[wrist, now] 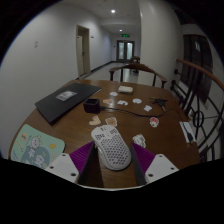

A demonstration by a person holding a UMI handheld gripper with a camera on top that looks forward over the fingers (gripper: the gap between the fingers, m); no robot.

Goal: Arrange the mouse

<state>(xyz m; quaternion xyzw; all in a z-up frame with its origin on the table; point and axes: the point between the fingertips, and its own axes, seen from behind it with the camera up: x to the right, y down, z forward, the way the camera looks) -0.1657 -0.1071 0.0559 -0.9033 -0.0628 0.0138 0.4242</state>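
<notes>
A white mouse (112,147) with a perforated shell sits between my two fingers, its nose pointing away over the wooden table (150,125). My gripper (112,162) is shut on the mouse, and the purple pads (83,158) press on its two sides. A mouse mat (38,150) with a cartoon print lies on the table just left of the left finger. The mouse's underside and the table right below it are hidden.
A closed dark laptop (65,100) lies at the far left of the table. A small purple object (92,104), several white cards (125,101) and a small white item (139,140) are scattered ahead. Papers (188,130) lie at the right edge, with chairs (135,70) beyond the table.
</notes>
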